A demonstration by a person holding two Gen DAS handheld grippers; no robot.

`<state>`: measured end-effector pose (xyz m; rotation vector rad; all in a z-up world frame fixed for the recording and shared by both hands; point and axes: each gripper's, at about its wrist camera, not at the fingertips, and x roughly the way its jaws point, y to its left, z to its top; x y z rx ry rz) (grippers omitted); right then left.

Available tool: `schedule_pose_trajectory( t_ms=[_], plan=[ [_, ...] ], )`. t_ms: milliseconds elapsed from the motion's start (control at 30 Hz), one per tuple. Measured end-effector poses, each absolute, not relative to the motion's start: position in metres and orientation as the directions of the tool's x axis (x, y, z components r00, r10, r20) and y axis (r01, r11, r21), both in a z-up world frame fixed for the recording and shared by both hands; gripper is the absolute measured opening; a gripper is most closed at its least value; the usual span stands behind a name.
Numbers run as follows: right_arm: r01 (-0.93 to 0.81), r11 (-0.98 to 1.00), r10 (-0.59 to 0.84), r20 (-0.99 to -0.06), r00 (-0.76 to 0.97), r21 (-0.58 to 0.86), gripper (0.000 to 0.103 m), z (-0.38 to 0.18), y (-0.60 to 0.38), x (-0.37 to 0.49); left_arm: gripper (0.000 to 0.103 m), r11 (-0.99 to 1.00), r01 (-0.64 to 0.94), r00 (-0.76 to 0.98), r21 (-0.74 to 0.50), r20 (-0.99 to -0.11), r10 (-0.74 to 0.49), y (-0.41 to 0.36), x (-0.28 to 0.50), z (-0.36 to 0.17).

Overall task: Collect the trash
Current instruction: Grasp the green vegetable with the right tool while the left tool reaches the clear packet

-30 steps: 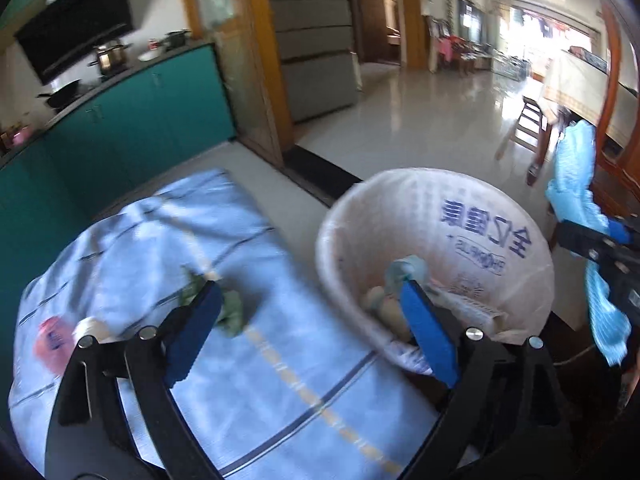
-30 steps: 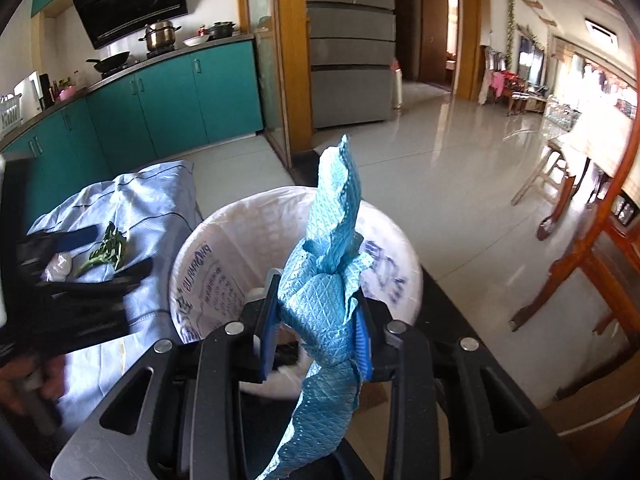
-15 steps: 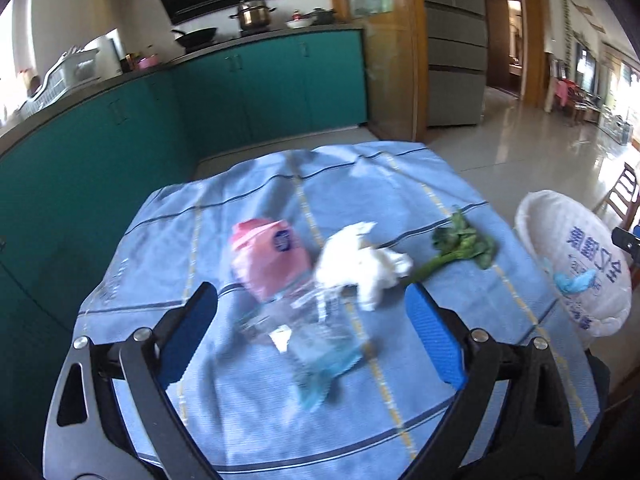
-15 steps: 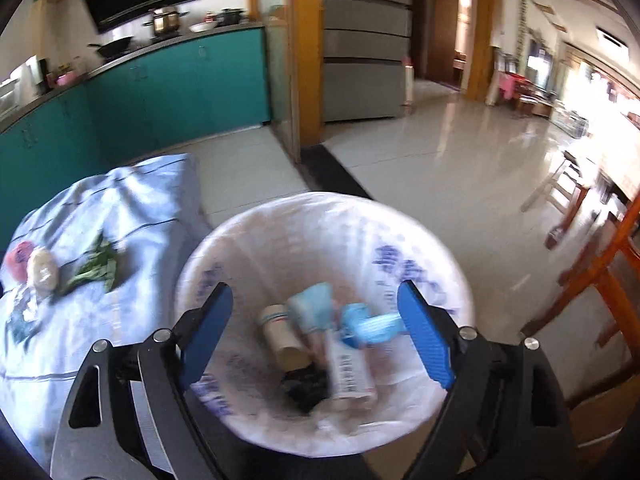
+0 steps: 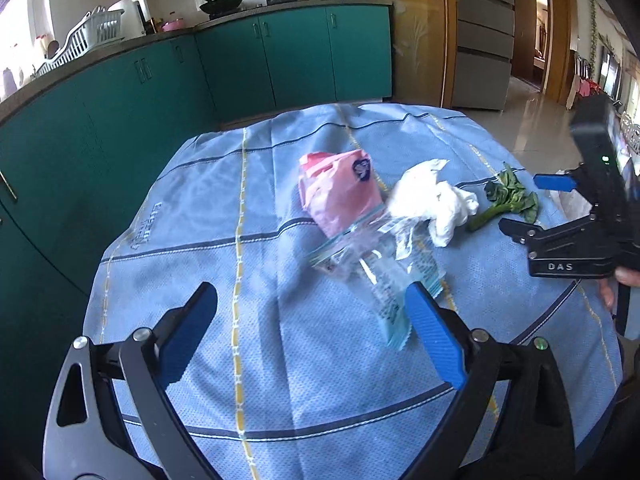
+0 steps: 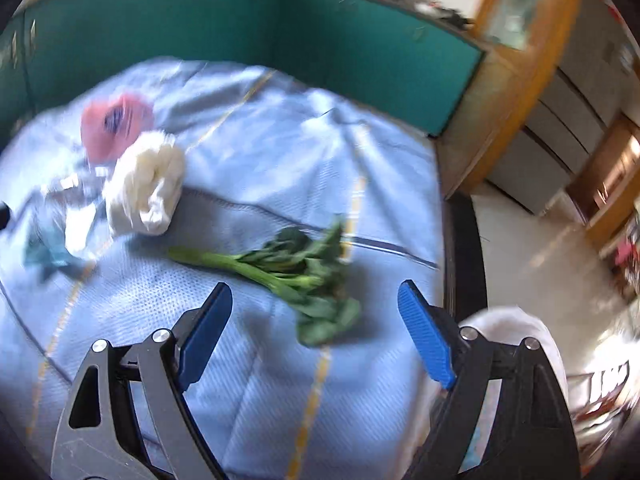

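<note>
Blue-padded left tongs [image 5: 312, 336] and right tongs [image 6: 316, 320] spread empty; greens [image 6: 288, 268] near cloth edge [image 6: 434, 208].

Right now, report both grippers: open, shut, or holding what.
Left gripper: open, holding nothing, above the tablecloth near the clear wrapper.
Right gripper: open, holding nothing, over the green vegetable stalk.

"DAS" in white letters on black body of right tongs [image 5: 554, 182]; print on clear wrapper [image 5: 384, 264] illegible.
</note>
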<state>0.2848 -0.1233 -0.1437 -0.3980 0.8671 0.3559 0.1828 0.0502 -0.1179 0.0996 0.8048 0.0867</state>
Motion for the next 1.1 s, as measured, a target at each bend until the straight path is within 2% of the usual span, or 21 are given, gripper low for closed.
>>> schedule_pose_trajectory(
  t_ms=[33,67,100,167,200,233,300,500,667,700,733,800,867,900,933,967,1033,1100],
  plan=[
    [-0.454,0.879,0.165,-0.802,0.574,-0.145,0.079,-0.144,-0.124,0.288,0.095,0.992,-0.042,0.688,0.122,-0.716,0.117,0.053,0.182,-0.119],
    [-0.458,0.889,0.236,-0.829,0.507,-0.027,0.072,-0.146,-0.129,0.293,0.095,0.992,-0.045,0.685,0.121,-0.719,0.119,0.055,0.182,-0.120],
    [-0.444,0.895,0.278,-0.832,0.481,0.042,0.057,-0.146,-0.132,0.294,0.095,0.992,-0.048,0.683,0.117,-0.721,0.118,0.058,0.182,-0.122],
    [-0.412,0.910,0.265,-0.828,0.494,0.046,0.044,-0.146,-0.136,0.290,0.095,0.993,-0.053,0.680,0.104,-0.724,0.112,0.063,0.184,-0.124],
    [-0.413,0.909,0.266,-0.827,0.495,0.045,0.028,-0.144,-0.138,0.286,0.095,0.994,-0.054,0.678,0.099,-0.726,0.109,0.064,0.185,-0.126],
    [-0.418,0.905,0.290,-0.825,0.484,0.073,0.019,-0.143,-0.140,0.283,0.095,0.994,-0.054,0.676,0.092,-0.730,0.104,0.065,0.186,-0.127],
    [-0.428,0.893,0.347,-0.815,0.465,0.136,0.008,-0.138,-0.142,0.267,0.095,0.995,-0.052,0.671,0.082,-0.735,0.095,0.067,0.189,-0.131],
    [-0.495,0.849,0.439,-0.770,0.462,0.187,0.008,-0.116,-0.126,0.201,0.095,0.998,-0.033,0.662,0.061,-0.747,0.068,0.066,0.194,-0.137],
    [-0.481,0.869,0.383,-0.776,0.502,0.118,0.012,-0.108,-0.126,0.159,0.096,1.000,0.021,0.662,0.023,-0.749,0.004,0.055,0.200,-0.139],
    [-0.461,0.881,0.366,-0.773,0.518,0.108,0.025,-0.107,-0.129,0.152,0.097,0.999,0.036,0.660,0.015,-0.752,-0.012,0.051,0.202,-0.139],
    [-0.435,0.895,0.346,-0.772,0.534,0.100,0.045,-0.107,-0.134,0.146,0.097,0.999,0.053,0.651,0.008,-0.759,-0.028,0.046,0.205,-0.140],
    [-0.387,0.919,0.302,-0.767,0.566,0.076,0.067,-0.107,-0.141,0.141,0.097,0.997,0.076,0.638,0.000,-0.769,-0.049,0.036,0.213,-0.141],
    [-0.368,0.927,0.290,-0.767,0.573,0.075,0.068,-0.110,-0.146,0.138,0.097,0.997,0.082,0.633,0.000,-0.772,-0.052,0.025,0.223,-0.144],
    [-0.360,0.929,0.292,-0.766,0.572,0.086,0.068,-0.111,-0.148,0.137,0.095,0.997,0.084,0.632,0.000,-0.773,-0.053,0.021,0.226,-0.145],
    [-0.353,0.931,0.291,-0.766,0.573,0.089,0.068,-0.113,-0.149,0.137,0.088,0.996,0.085,0.634,-0.001,-0.771,-0.055,0.018,0.228,-0.147],
    [-0.346,0.934,0.285,-0.768,0.573,0.088,0.068,-0.114,-0.150,0.136,0.072,0.996,0.088,0.629,0.003,-0.775,-0.053,0.015,0.228,-0.150],
    [-0.338,0.938,0.271,-0.770,0.577,0.077,0.072,-0.116,-0.151,0.135,0.070,0.996,0.093,0.636,0.011,-0.770,-0.051,0.015,0.223,-0.149],
    [-0.347,0.933,0.286,-0.770,0.570,0.090,0.073,-0.118,-0.152,0.133,0.060,0.994,0.108,0.633,-0.018,-0.770,-0.083,0.022,0.212,-0.146]
  ],
)
